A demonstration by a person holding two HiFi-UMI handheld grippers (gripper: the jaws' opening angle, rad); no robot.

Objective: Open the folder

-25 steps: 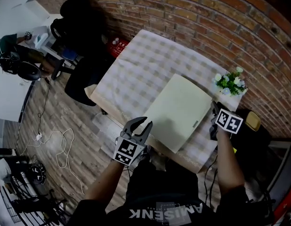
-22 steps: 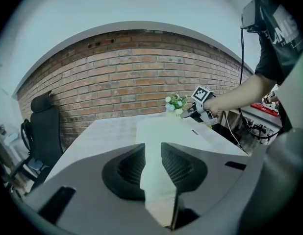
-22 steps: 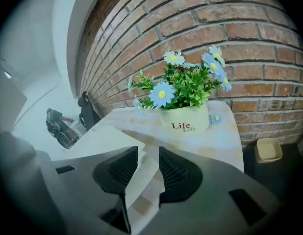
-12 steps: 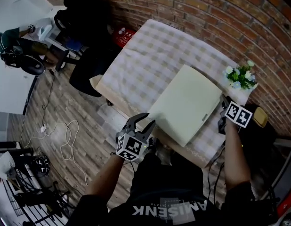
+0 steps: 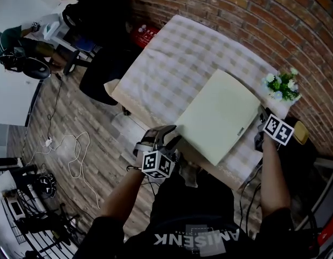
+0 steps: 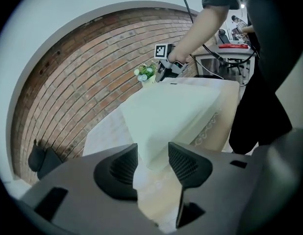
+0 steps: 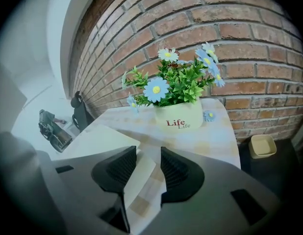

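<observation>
Since the folder [image 5: 220, 117] lies closed and flat on the checked cloth of the worktop [image 5: 177, 53], toward the end where the flower pot [image 5: 282, 85] stands, the job as I read it is to catch only the top cover and nothing beneath it. The right gripper [image 5: 263, 122] sits at the folder's far right corner, just beside the pot. Its jaws have just been opening and stand released, with a pale edge of the folder running between them but not pinched. The left gripper [image 5: 167, 133] hangs at the near left corner, by the worktop's edge. Its jaws too have just been opening and are released, the corner lined up in the gap and touched by neither pad. To do this well, I'd say one gripper should slip a pad under the cover's free edge alone, clench lightly, and swing it up about the spine. The other should hold the lower half down so the folder doesn't slide. Which long side is the spine I cannot tell. The right hand needs to stay clear of the pot.
</observation>
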